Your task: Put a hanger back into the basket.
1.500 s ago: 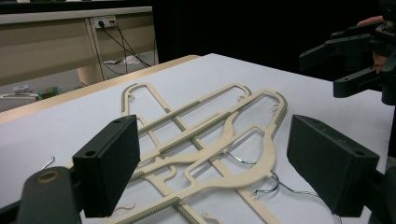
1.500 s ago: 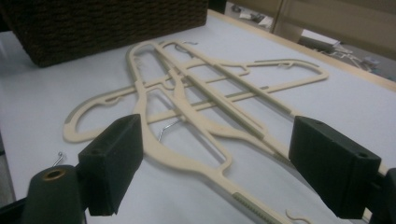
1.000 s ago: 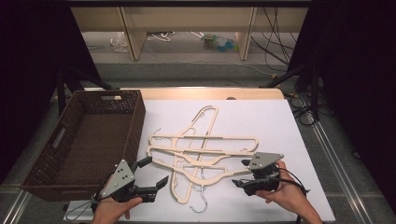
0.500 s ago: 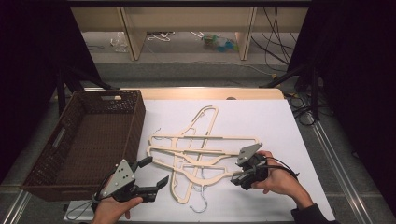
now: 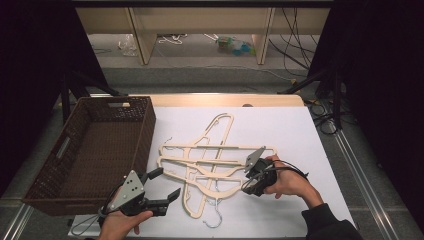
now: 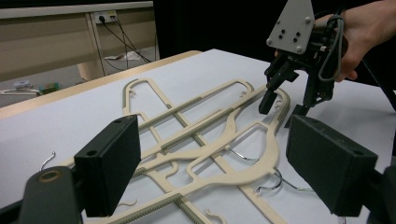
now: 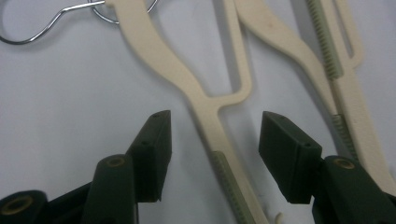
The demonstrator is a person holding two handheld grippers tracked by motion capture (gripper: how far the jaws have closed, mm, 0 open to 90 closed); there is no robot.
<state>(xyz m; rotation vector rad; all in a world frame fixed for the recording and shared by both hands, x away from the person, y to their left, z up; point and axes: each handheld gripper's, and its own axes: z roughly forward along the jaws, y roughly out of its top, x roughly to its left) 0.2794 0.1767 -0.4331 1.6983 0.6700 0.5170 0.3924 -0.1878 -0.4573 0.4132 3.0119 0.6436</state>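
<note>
Hangers in a tangle, one arm straddled for the pick

Hangers (image 5: 210,165) lie crossed in a loose pile on the white counter (image 5: 290,130), just ahead of both grippers, with the brown basket (image 5: 95,150) off to the far side of the left gripper (image 5: 162,186). The pile is interlocked, arms threaded over one another and wire hooks (image 5: 214,220) poking out, so a grip on an outer arm is probably the easiest way to peel one free without dragging the rest.

The right gripper (image 5: 248,175) is tipped down onto the near end of the pile. In the right gripper view its jaws stand on either side of a single cream hanger arm (image 7: 219,140), which runs straight up between them; they have just been closing, yet a gap shows on both sides of the arm, so nothing is clamped yet. The left gripper view bears this out, with the right gripper (image 6: 280,105) planted over the hanger's end. Straddling the narrow, ridged stretch of the arm (image 7: 229,182) gives the pads something to bite on.

The left gripper waits low and level near the person's side, jaws spread wide with nothing between them, aimed across the pile. It seems parked there either to steady the other hangers or to take a second hold once one lifts. The basket stands open beside it, the likely place for whatever comes free.
</note>
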